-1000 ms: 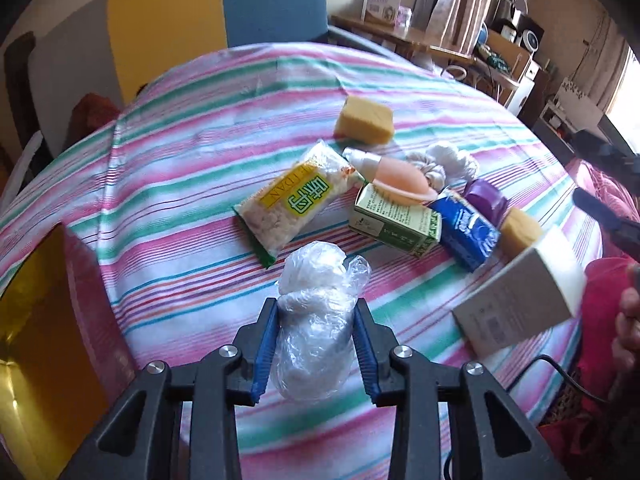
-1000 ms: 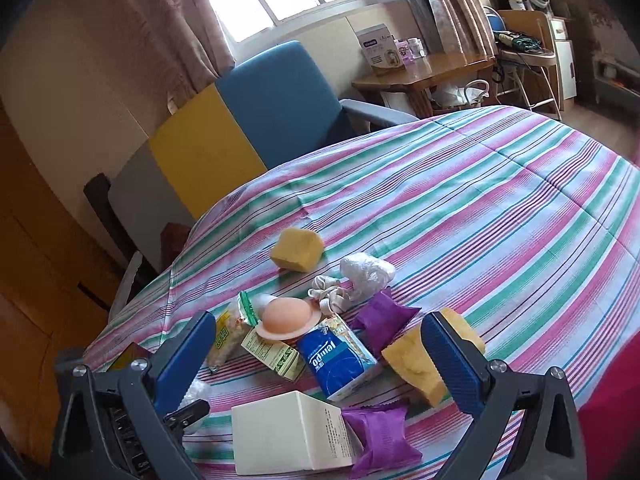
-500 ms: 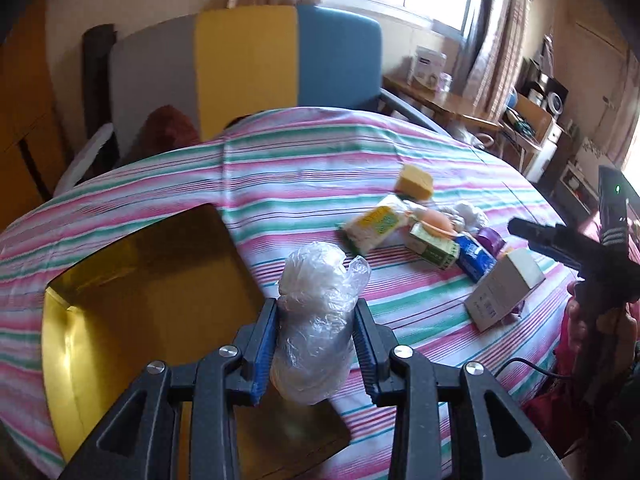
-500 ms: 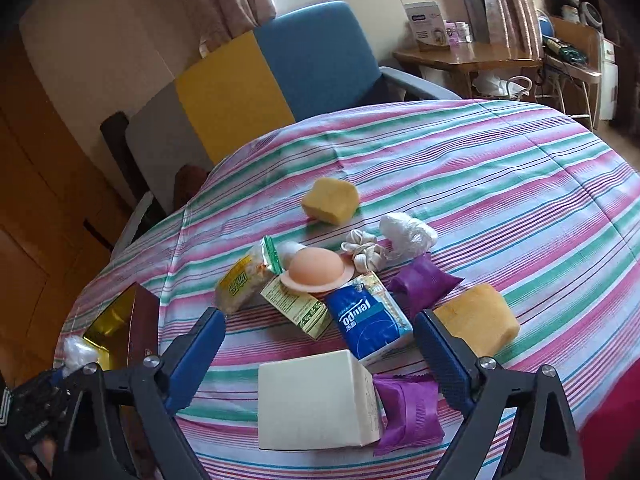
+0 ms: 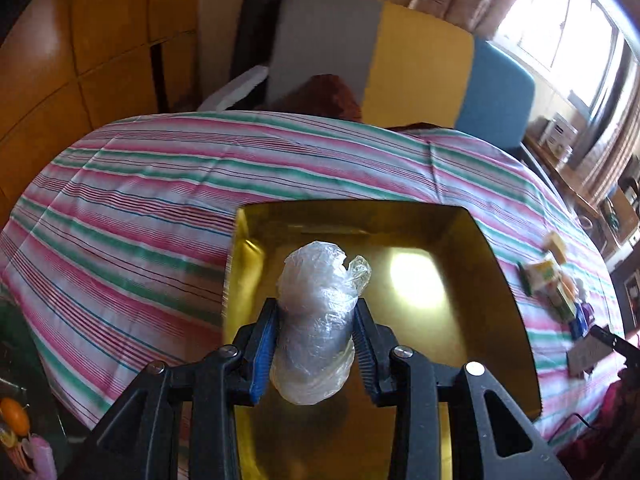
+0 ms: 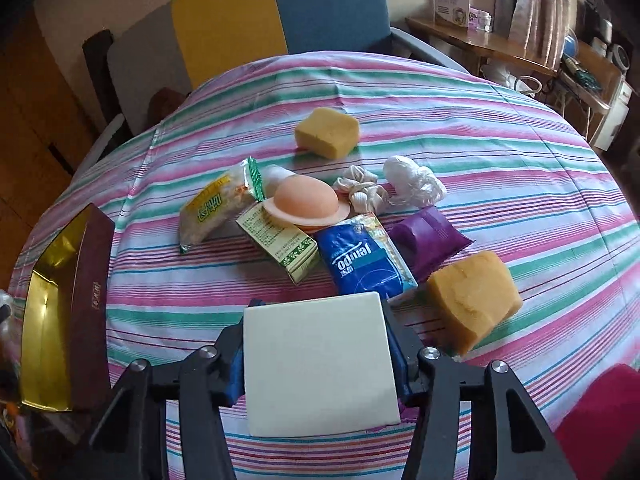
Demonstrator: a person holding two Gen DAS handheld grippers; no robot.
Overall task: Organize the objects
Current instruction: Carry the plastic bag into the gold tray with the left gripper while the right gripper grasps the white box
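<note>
Left gripper (image 5: 316, 344): I am clamping the plastic-wrapped bundle (image 5: 316, 320), its long axis along my fingers, directly over the gold box (image 5: 500, 280); right gripper (image 6: 320, 356): I am closing on the white box (image 6: 320, 360).

Yellow sponges: two (image 6: 327, 131), (image 6: 474, 298). Purple packets: one seen (image 6: 430, 237). Blue tissue packs: one (image 6: 366, 261). Green cartons: one (image 6: 282, 242). Snack bags: one (image 6: 218, 205). White boxes: one (image 6: 320, 364). Gold-lined boxes: one (image 5: 496, 280). Plastic-wrapped bundles: two (image 5: 316, 320), (image 6: 414, 185). Peach domed items: one (image 6: 306, 201).
</note>
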